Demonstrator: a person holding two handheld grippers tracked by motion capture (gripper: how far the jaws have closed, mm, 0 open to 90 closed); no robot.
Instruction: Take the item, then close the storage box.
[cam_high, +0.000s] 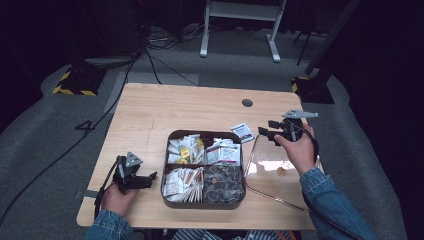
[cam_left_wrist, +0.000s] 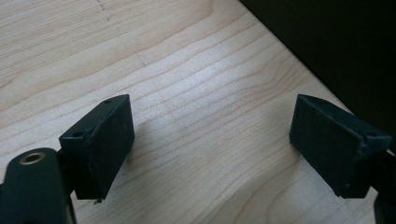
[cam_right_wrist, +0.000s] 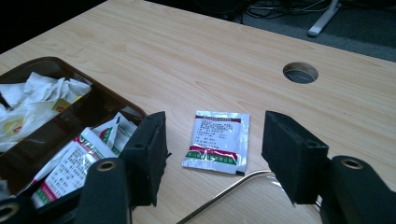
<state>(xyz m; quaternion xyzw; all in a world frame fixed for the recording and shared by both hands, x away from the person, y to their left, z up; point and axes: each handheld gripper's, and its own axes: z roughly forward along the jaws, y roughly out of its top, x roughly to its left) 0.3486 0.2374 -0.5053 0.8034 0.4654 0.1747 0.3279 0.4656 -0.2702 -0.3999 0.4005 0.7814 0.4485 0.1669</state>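
A brown four-part tray (cam_high: 163, 172) sits at the table's front middle, with paper packets and sachets in its compartments. One white sachet with red and green print (cam_high: 242, 132) lies flat on the wood by the tray's far right corner. My right gripper (cam_high: 266, 132) is held just right of it, open and empty; in the right gripper view the sachet (cam_right_wrist: 217, 141) lies on the table beyond and between the jaws of this gripper (cam_right_wrist: 215, 135). My left gripper (cam_high: 150, 179) rests left of the tray, open over bare wood (cam_left_wrist: 210, 140).
A clear lid with a thin metal rim (cam_high: 272, 170) lies right of the tray, under the right hand; its rim (cam_right_wrist: 224, 191) runs below the sachet. A round cable hole (cam_high: 247, 103) is farther back. The tray's corner (cam_right_wrist: 93, 100) lies left of the right jaws.
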